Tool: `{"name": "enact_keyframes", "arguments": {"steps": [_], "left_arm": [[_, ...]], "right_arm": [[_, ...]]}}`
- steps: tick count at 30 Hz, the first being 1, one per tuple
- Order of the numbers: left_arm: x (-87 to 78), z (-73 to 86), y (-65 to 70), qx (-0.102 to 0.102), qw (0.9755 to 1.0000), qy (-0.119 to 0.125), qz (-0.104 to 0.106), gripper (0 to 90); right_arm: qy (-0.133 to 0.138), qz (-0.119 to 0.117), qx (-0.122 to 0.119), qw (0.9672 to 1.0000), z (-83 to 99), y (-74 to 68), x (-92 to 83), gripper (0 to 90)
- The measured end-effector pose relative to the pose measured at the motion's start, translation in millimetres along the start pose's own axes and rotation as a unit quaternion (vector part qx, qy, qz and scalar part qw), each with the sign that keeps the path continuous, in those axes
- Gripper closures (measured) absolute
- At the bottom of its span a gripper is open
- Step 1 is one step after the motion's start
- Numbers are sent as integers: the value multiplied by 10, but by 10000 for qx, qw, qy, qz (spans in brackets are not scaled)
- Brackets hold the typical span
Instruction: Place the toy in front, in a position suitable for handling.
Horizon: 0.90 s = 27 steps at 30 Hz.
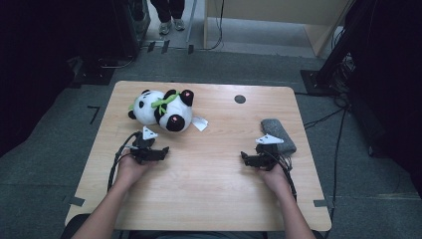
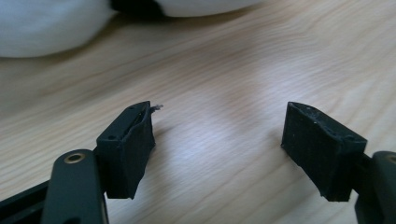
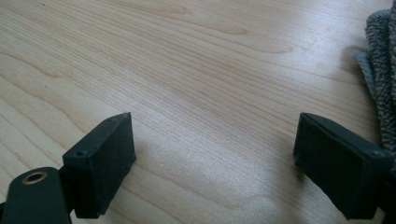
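A black-and-white panda plush (image 1: 161,110) with a green ribbon lies on its side at the back left of the wooden table (image 1: 214,194). My left gripper (image 1: 151,149) rests on the table just in front of it. In the left gripper view its jaws (image 2: 217,135) stand apart over bare wood, and the plush's white fur (image 2: 46,23) lies just ahead. My right gripper (image 1: 259,158) sits at the table's right, its jaws (image 3: 215,154) wide apart with nothing between them. A folded grey cloth (image 1: 278,133) lies just beyond and to the right of it, and its edge (image 3: 380,74) shows in the right gripper view.
A white tag (image 1: 200,123) sticks out from the plush onto the table. A small dark round spot (image 1: 240,98) marks the table's far side. Beyond the table a person's shoes (image 1: 171,25) stand on the floor, with dark stands and cables to both sides.
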<state>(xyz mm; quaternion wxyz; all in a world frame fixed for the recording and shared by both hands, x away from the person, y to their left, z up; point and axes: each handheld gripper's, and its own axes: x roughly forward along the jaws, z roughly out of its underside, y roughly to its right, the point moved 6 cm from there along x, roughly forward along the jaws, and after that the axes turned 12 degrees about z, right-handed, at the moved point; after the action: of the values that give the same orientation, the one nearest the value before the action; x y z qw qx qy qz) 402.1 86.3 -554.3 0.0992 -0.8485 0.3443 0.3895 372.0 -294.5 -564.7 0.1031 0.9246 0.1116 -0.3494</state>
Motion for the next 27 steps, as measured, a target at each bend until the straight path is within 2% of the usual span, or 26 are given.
{"name": "enact_keyframes", "arguments": {"steps": [1,4,6,7,9,10,12,14,15,18,21,23,24,26,27], "left_arm": [[-9,-4,-12,62,10000,-35,-57,249],[-12,-9,-32,34,9999,-98,-7,250],[-20,-19,-49,-124,9995,-264,114,256],[-25,-22,-49,-127,9994,-291,157,257],[-36,-25,-46,-97,9994,-290,171,257],[-64,-39,-43,-1,9996,-253,106,257],[-105,-62,-41,-7,9996,-234,130,260],[-135,-68,-45,-17,9992,-351,168,378],[-142,-71,-44,-25,9991,-358,210,385],[-161,-80,-47,-119,9990,-311,309,374],[-217,-129,-54,-243,9990,-21,365,399],[-239,-161,-66,-463,9978,101,457,417],[-240,-184,-78,-532,9971,84,532,432],[-245,-213,-100,-500,9974,16,514,426],[-273,-278,-123,-376,9978,33,550,419]], "right_arm": [[0,3,3,10000,0,0,0,126],[-1,7,9,10000,0,-1,0,126],[-5,8,13,10000,0,-2,0,126],[-6,8,14,10000,0,-2,0,126],[-11,9,10,10000,1,-1,-1,126],[-8,10,11,10000,0,-1,-1,126],[-4,10,1,10000,0,0,0,126],[-6,13,1,10000,1,0,-1,126],[-6,13,1,10000,0,0,-1,126],[-8,13,1,10000,1,0,-1,126],[-9,11,2,10000,1,0,-1,126],[-9,11,3,10000,1,0,-1,126],[-9,11,4,10000,0,0,-1,126],[-8,11,4,10000,0,-1,-1,126],[-8,13,3,10000,0,-1,-1,126]]}}
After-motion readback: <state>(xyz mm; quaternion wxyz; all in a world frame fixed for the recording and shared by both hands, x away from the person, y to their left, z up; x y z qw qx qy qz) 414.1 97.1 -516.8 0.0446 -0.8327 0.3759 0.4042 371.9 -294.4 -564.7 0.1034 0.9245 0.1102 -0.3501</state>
